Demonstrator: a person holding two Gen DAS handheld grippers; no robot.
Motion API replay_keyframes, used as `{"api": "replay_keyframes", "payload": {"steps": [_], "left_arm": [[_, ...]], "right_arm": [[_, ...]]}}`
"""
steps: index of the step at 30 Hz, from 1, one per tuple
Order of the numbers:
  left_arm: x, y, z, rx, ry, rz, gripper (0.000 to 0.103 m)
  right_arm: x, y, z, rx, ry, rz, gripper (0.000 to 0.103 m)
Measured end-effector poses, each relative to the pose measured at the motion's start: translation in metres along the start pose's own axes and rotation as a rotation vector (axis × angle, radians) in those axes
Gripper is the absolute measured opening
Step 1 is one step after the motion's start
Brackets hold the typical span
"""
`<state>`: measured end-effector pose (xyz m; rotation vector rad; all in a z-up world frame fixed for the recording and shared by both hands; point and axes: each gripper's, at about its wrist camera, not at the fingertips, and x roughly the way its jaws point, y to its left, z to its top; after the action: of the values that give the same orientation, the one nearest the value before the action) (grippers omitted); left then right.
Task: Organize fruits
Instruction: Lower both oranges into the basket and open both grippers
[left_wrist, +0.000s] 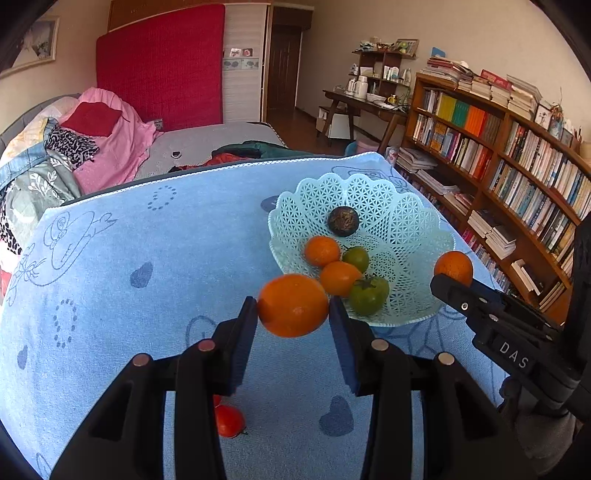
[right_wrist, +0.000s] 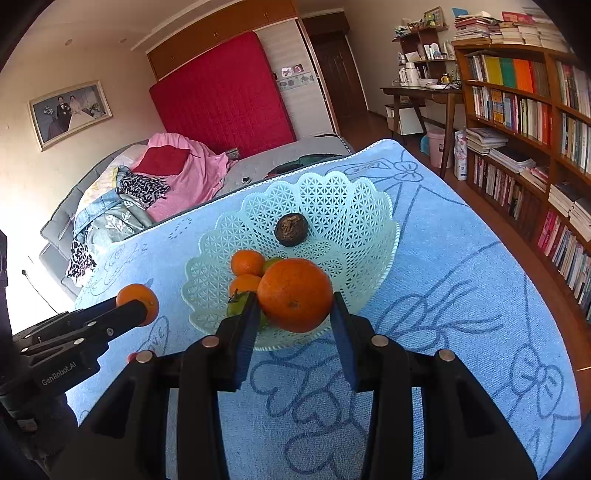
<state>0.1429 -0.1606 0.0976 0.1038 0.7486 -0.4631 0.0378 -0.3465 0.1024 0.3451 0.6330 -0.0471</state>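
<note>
Holding one round orange citrus fruit each: left gripper (left_wrist: 292, 306) and right gripper (right_wrist: 294, 295), jaws clamped (beside pale-green lattice plastic basket (right_wrist: 354, 206)).

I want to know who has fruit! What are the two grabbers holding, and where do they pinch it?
Left gripper pinches an orange by its sides; right gripper pinches another orange likewise.

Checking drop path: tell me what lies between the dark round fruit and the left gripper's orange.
Two small oranges and green tomatoes, in the left wrist view.

Basket (left_wrist: 399, 206): pale green plastic lattice, glossy. Towel (left_wrist: 147, 240) over surface: blue terry cloth, matt. Oranges (left_wrist: 292, 305): dimpled, slightly shiny.
</note>
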Motion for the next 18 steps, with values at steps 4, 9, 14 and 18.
{"api": "replay_keyframes", "payload": {"steps": [4, 9, 14, 18], "left_arm": [[0.009, -0.016, 0.012, 0.018, -0.007, -0.020, 0.041], [0.022, -0.035, 0.023, 0.045, -0.008, -0.043, 0.041], [0.035, -0.054, 0.032, 0.079, -0.009, -0.069, 0.041], [0.044, -0.065, 0.038, 0.089, 0.000, -0.099, 0.041]], "right_arm": [[-0.010, -0.006, 0.003, 0.000, -0.042, -0.024, 0.059], [-0.020, -0.016, -0.001, 0.018, -0.069, -0.046, 0.059], [-0.024, -0.028, -0.009, 0.046, -0.065, -0.063, 0.059], [-0.024, -0.034, -0.012, 0.064, -0.055, -0.068, 0.059]]}}
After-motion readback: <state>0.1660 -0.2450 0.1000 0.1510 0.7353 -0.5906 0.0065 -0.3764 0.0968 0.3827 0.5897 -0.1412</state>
